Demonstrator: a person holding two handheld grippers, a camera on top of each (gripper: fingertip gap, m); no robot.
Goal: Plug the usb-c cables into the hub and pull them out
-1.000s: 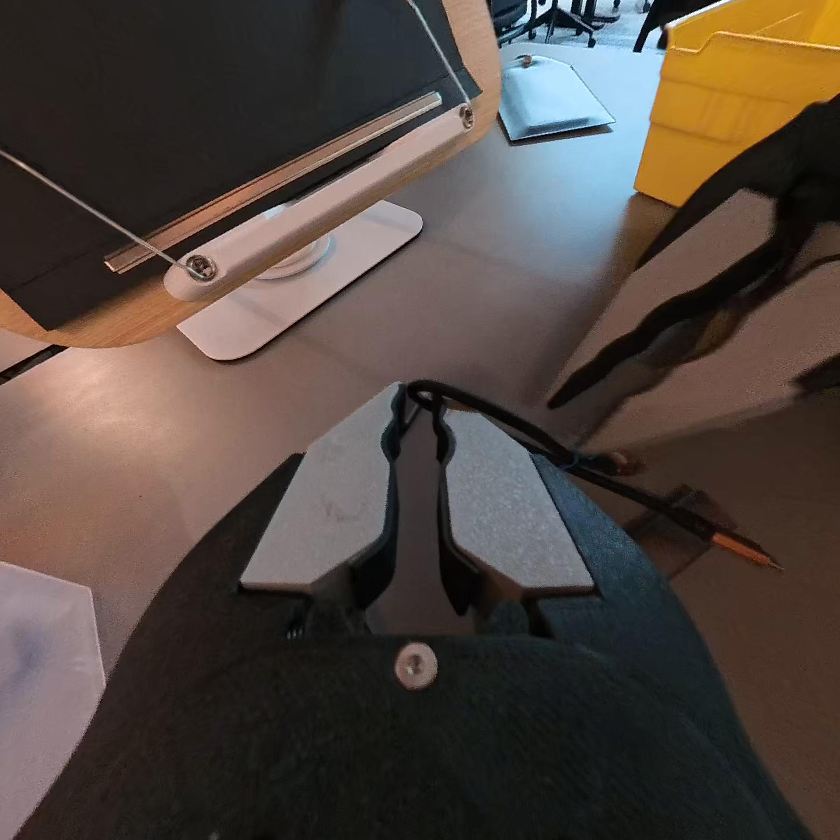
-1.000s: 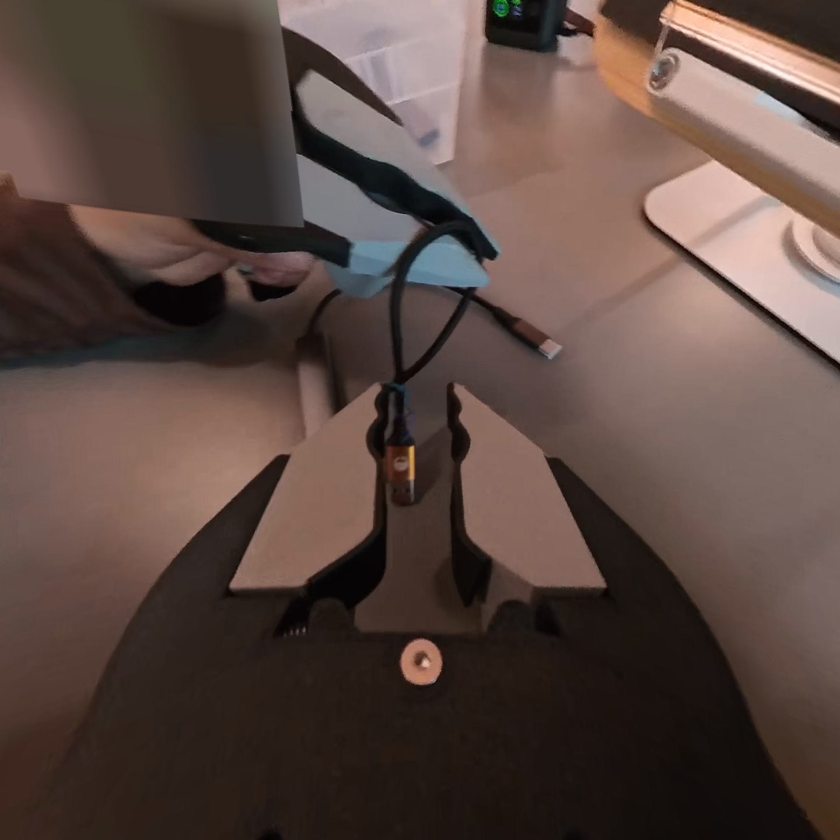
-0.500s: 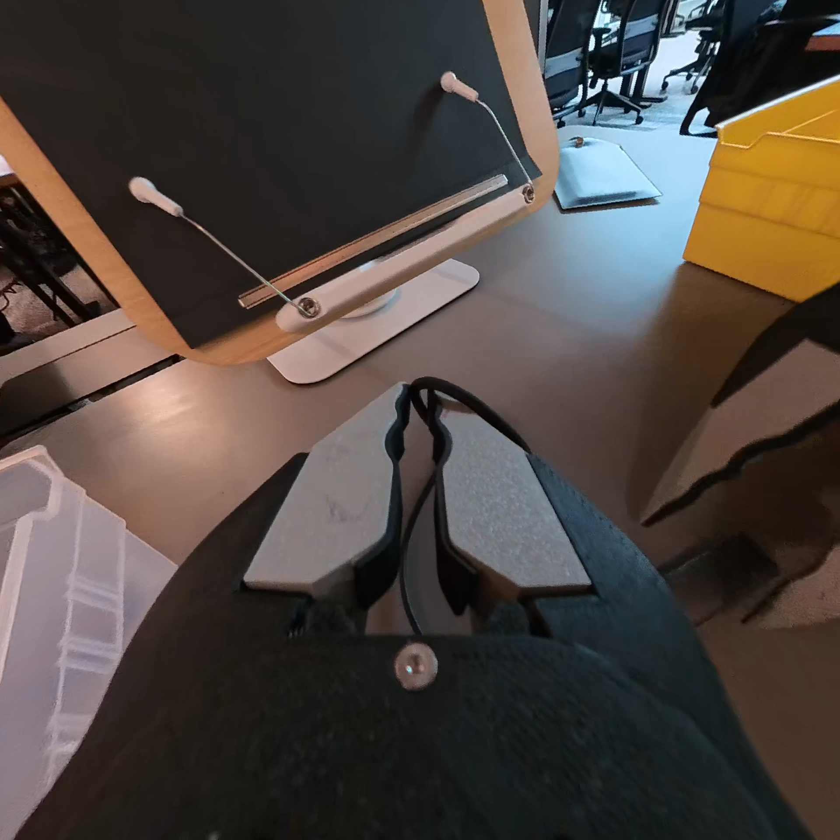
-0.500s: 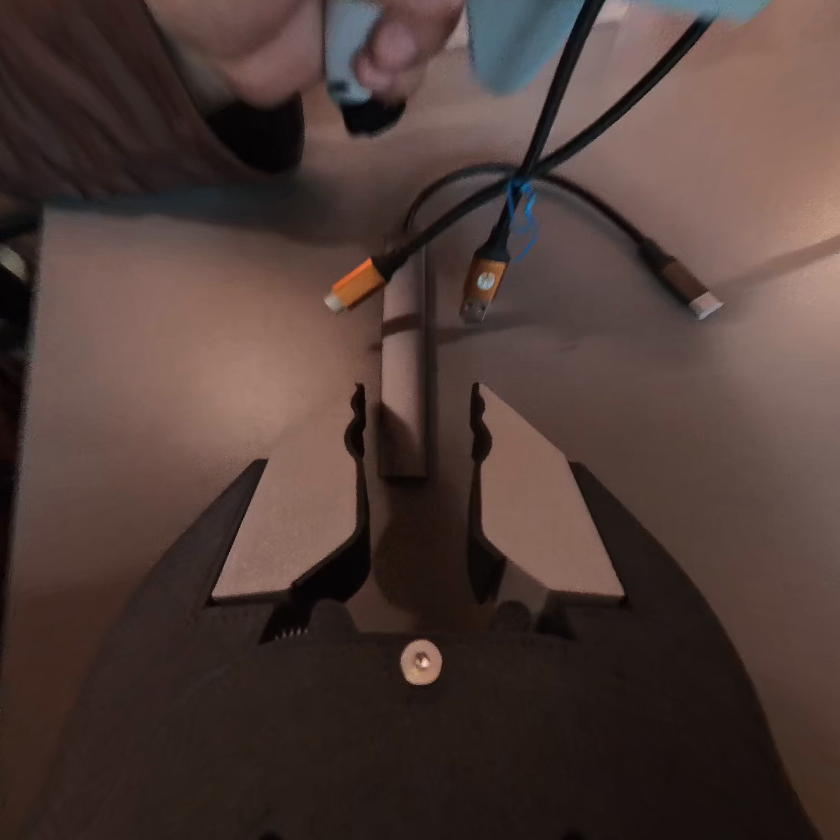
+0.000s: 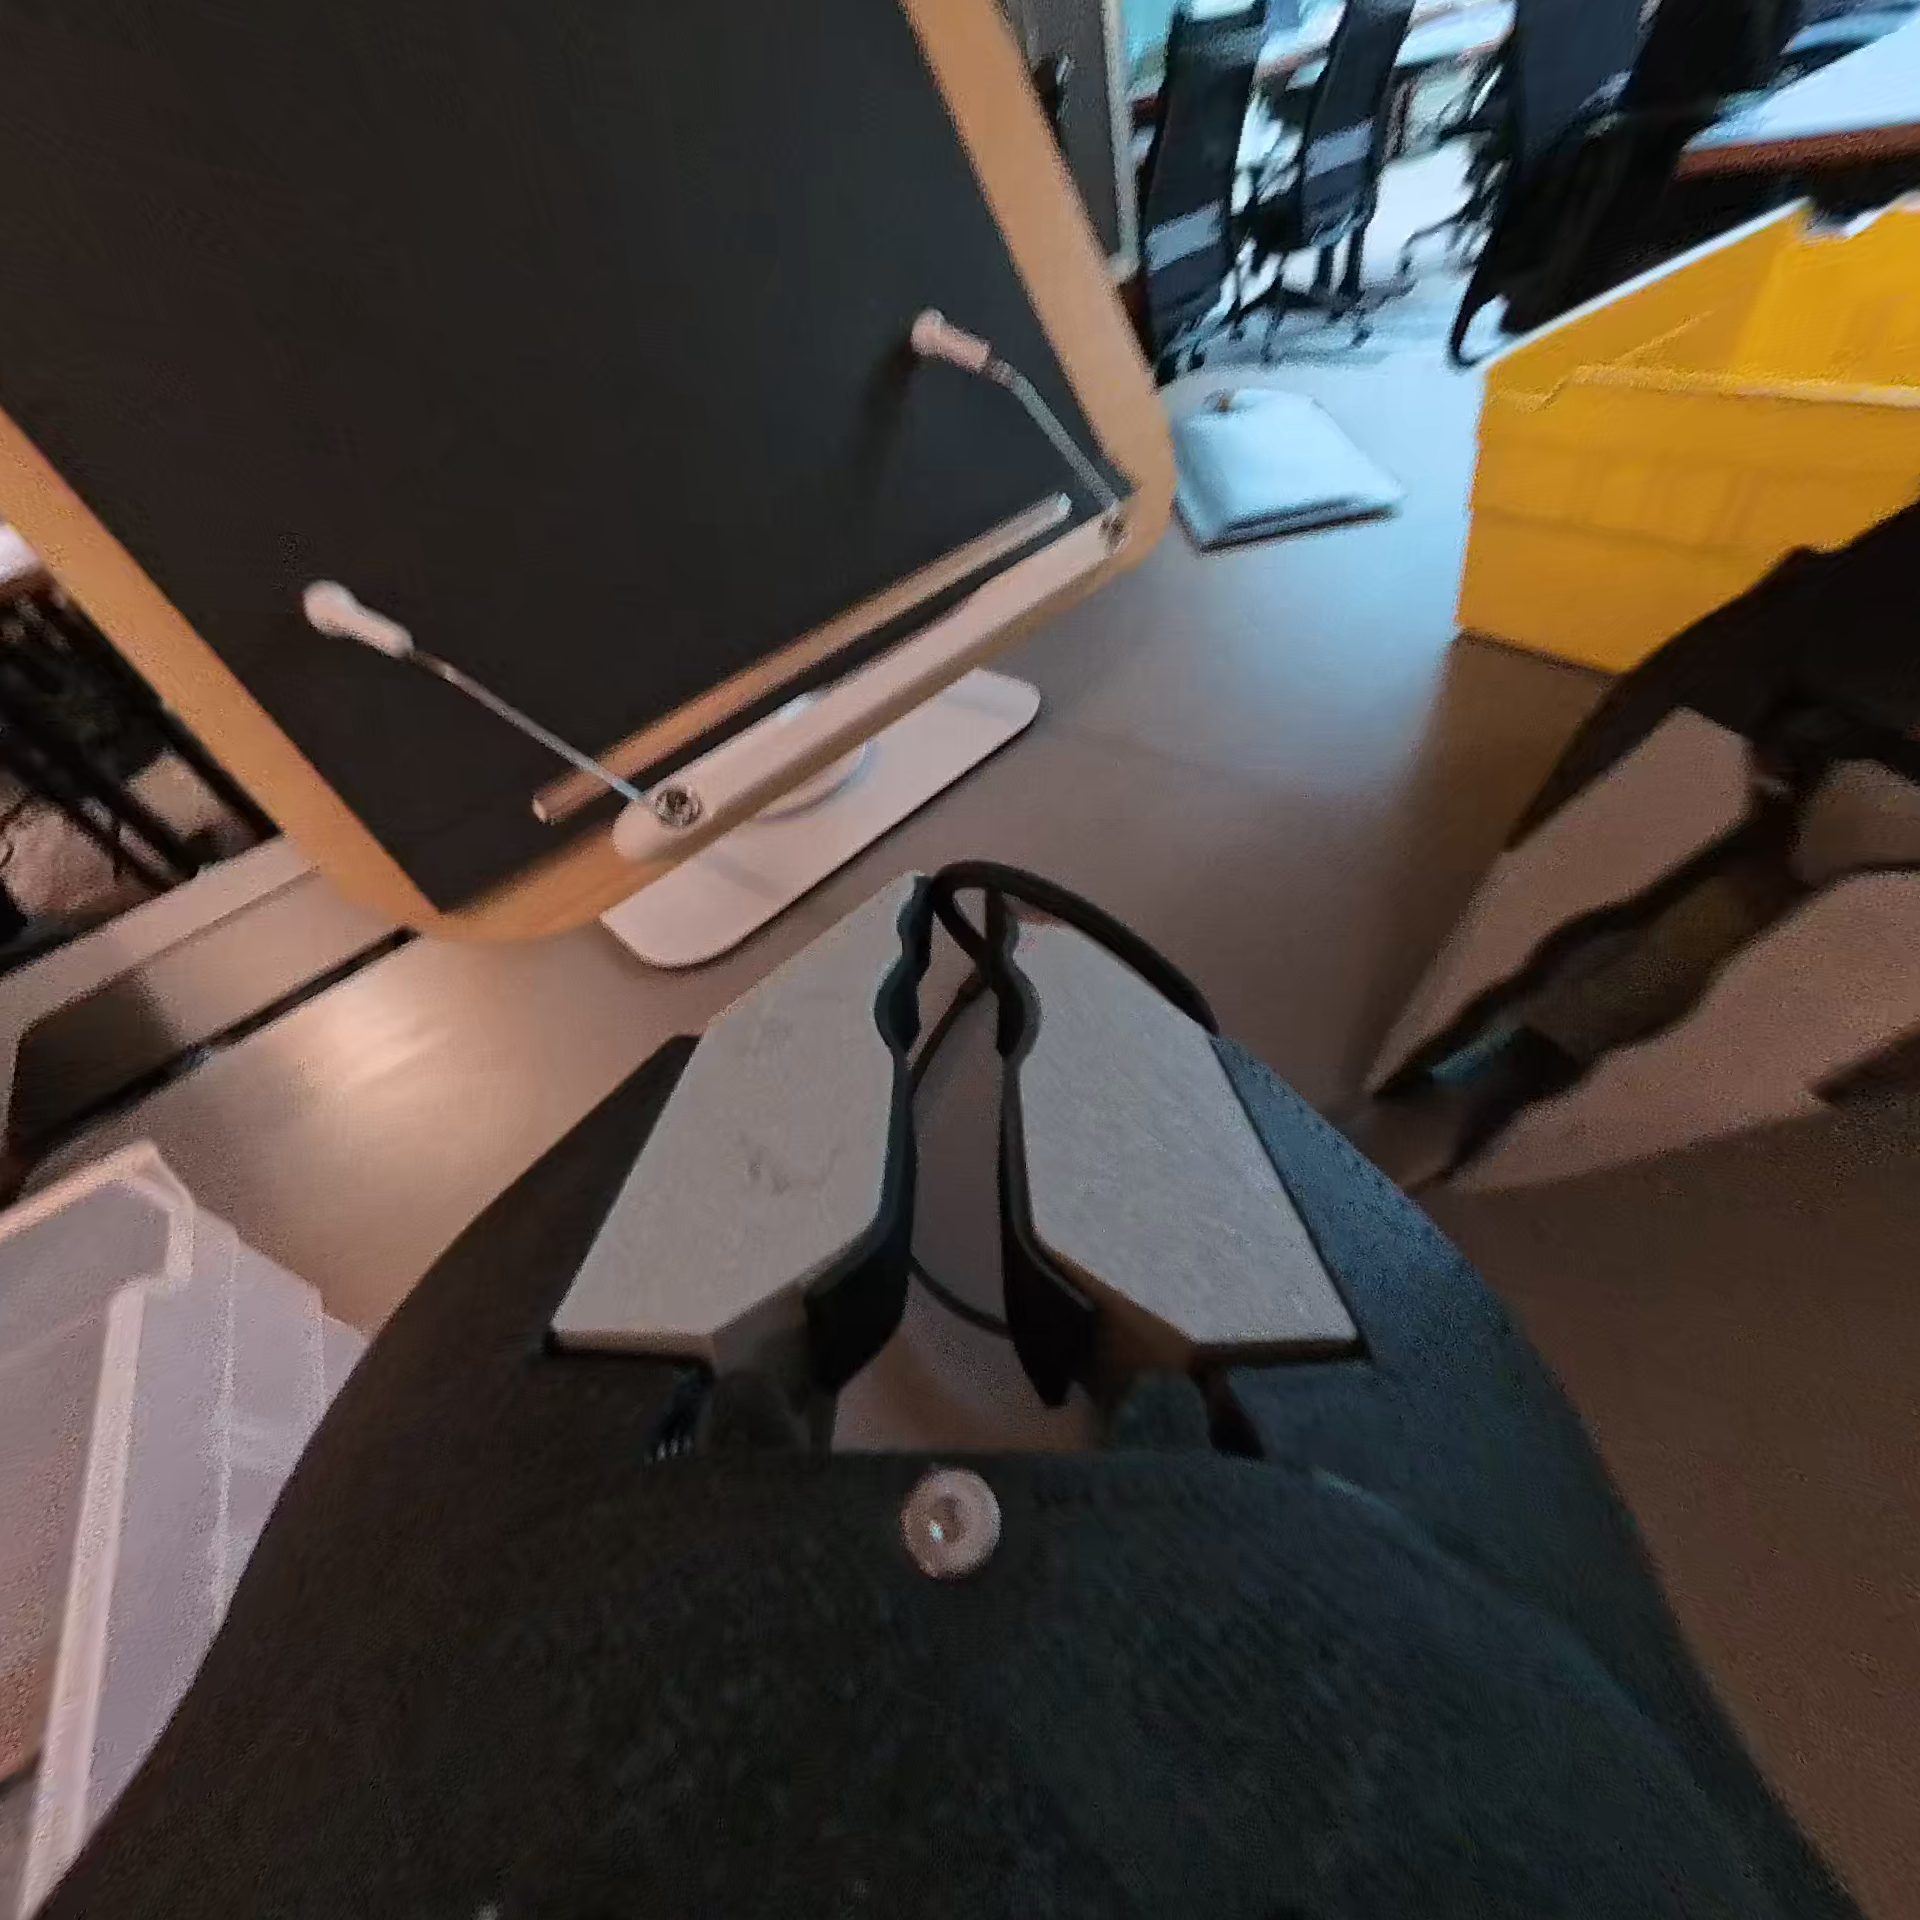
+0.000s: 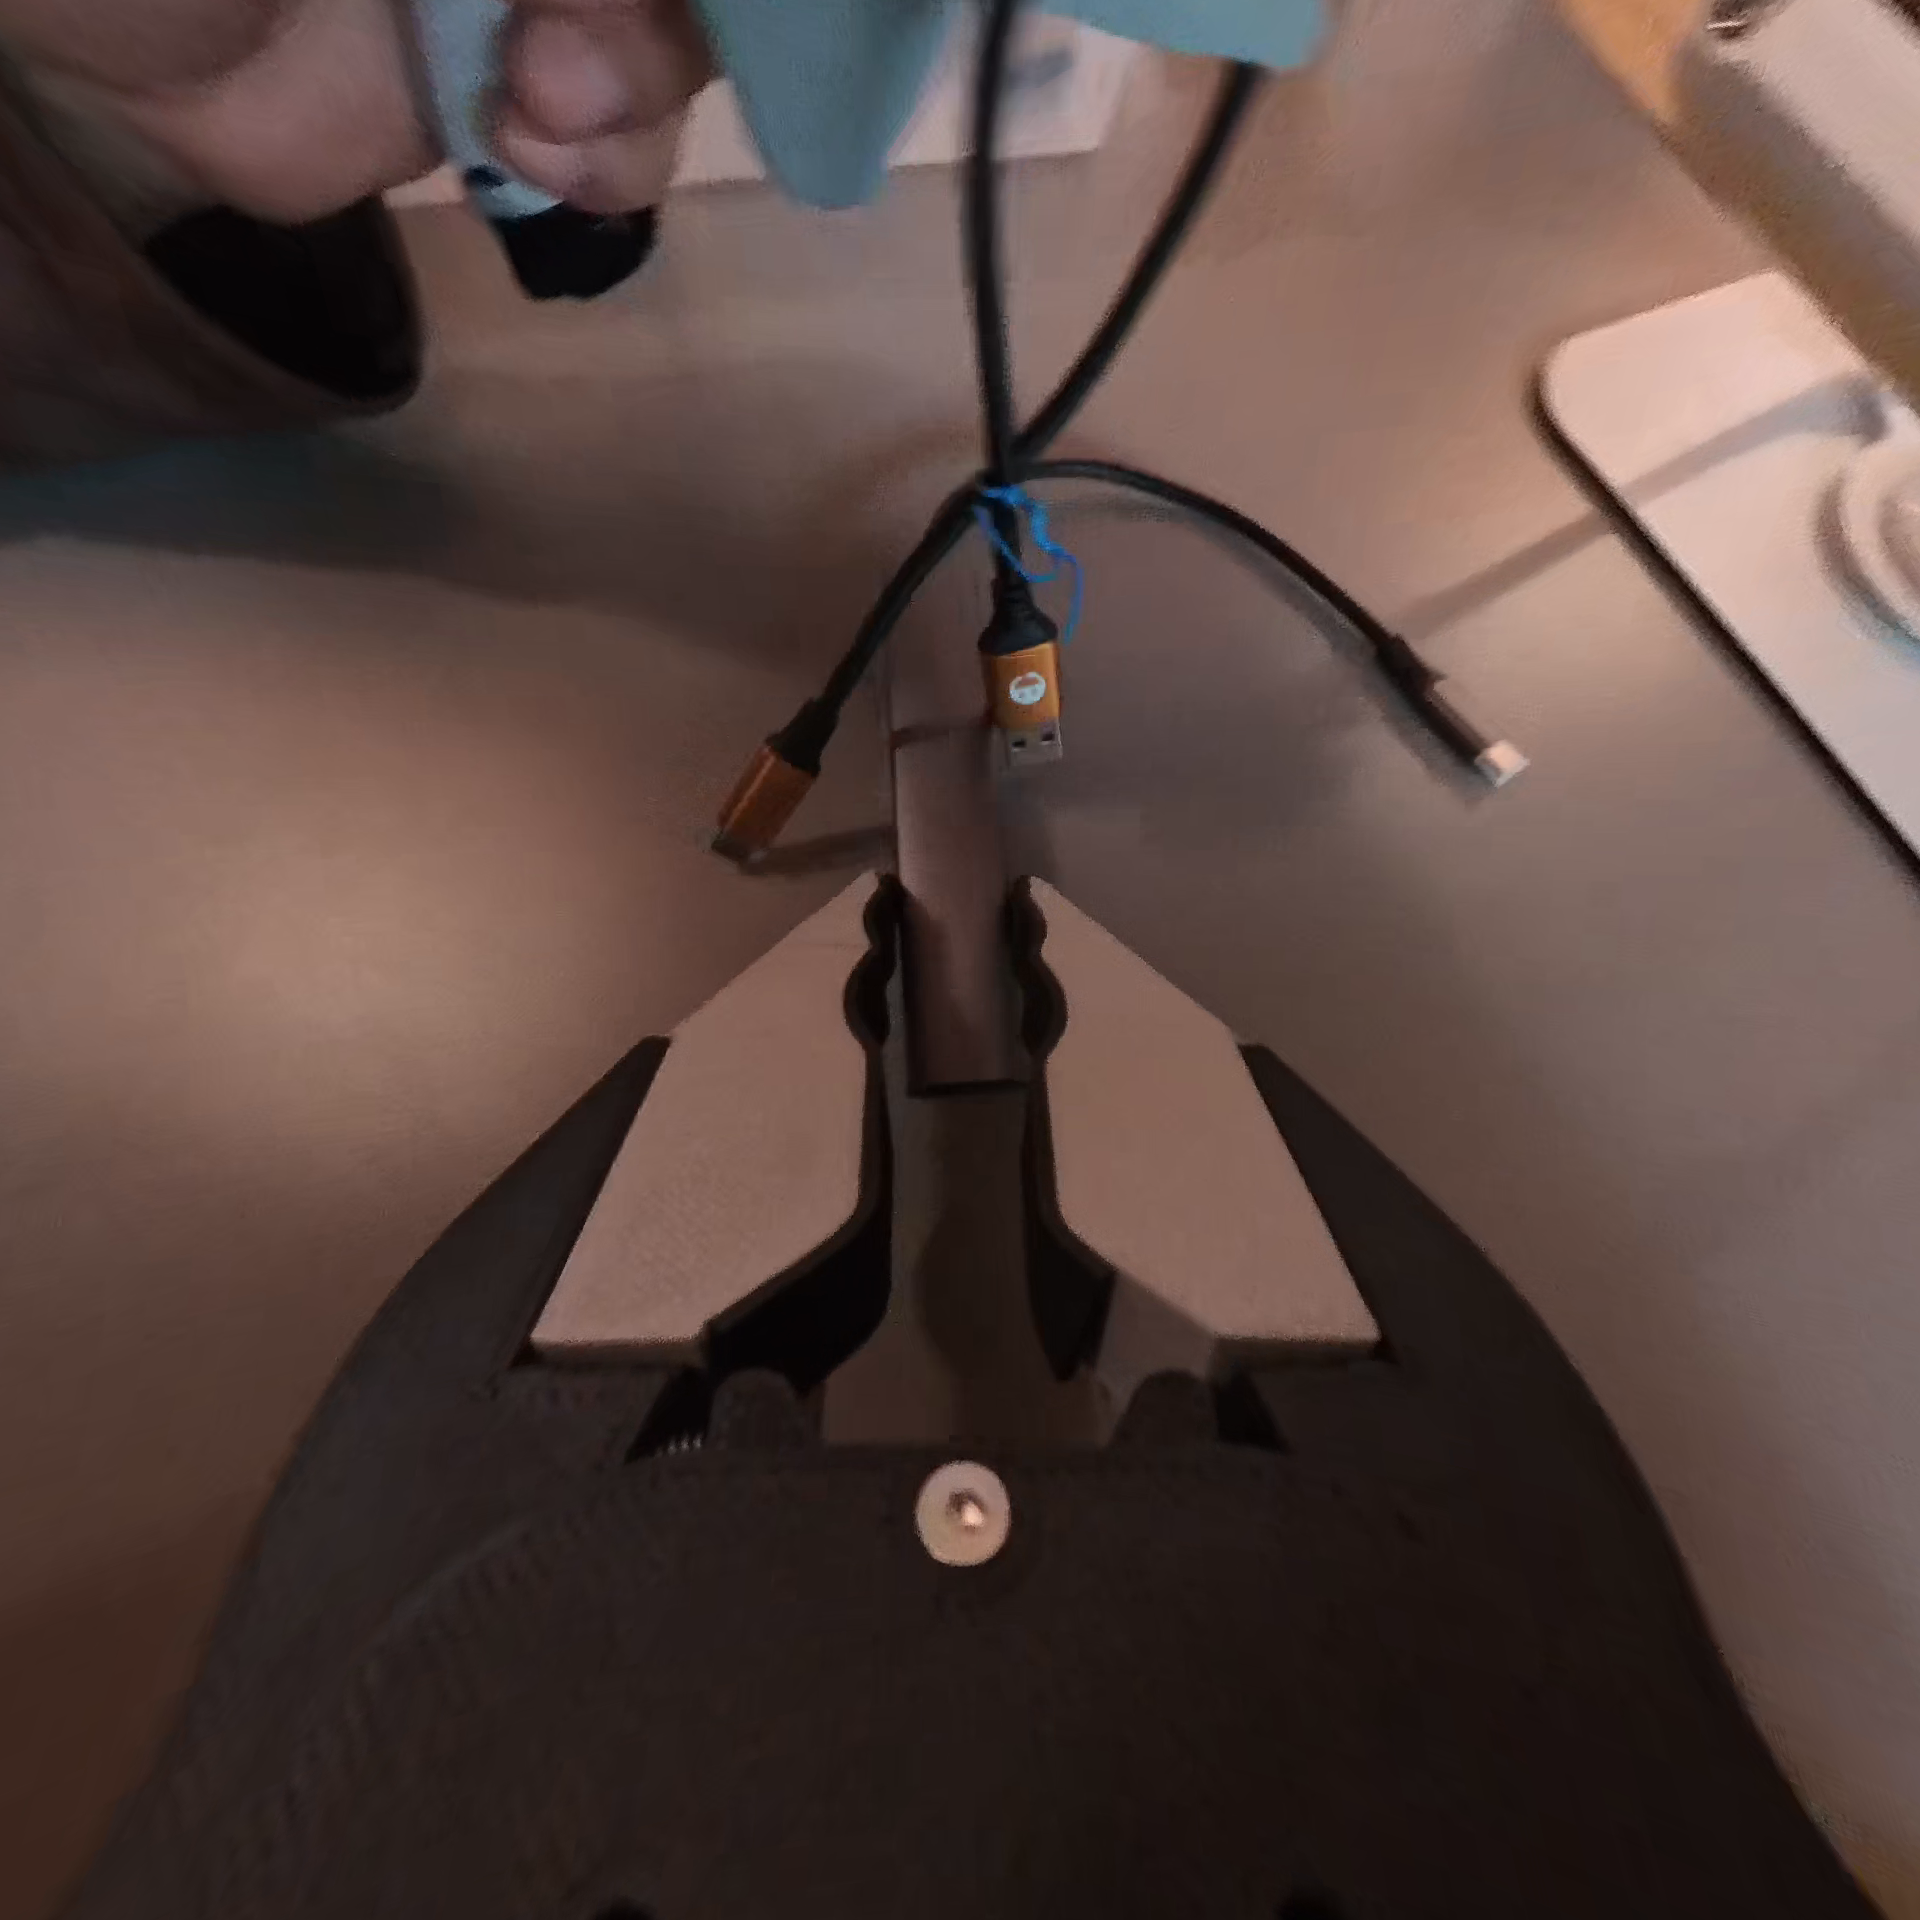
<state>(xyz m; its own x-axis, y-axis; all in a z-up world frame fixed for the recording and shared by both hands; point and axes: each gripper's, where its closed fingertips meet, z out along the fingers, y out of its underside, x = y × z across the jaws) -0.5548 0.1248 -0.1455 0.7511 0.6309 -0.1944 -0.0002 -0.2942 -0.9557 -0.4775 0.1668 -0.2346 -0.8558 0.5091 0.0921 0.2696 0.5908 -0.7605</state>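
In the right wrist view my right gripper point(image 6: 954, 914) straddles the near end of the grey hub point(image 6: 948, 831) on the table, with both pads against its sides. My left gripper point(image 5: 961, 920) is shut on the black cable point(image 5: 1101, 935) and holds it up. In the right wrist view this cable point(image 6: 987, 312) hangs from the left gripper point(image 6: 987, 31) at the top. A blue tie point(image 6: 1023, 540) binds its strands. Its orange USB-A plug point(image 6: 1023, 691) dangles just above the hub, and its orange USB-C plug point(image 6: 774, 784) hangs left of it. The hub's own lead ends in a grey plug point(image 6: 1455, 727) lying on the table.
A wood-framed dark board point(image 5: 520, 364) on a white base point(image 5: 935, 727) stands ahead of the left gripper; the base also shows at right point(image 6: 1714, 468). A yellow bin point(image 5: 1662, 468) is at back right, a clear plastic box point(image 5: 125, 1403) at left. A hand point(image 6: 540, 94) shows top left.
The right gripper let go of the orange USB-A plug, dropped over the hub and narrowed onto it. The left gripper rose and pulled back with the cable, so the plugs now dangle.
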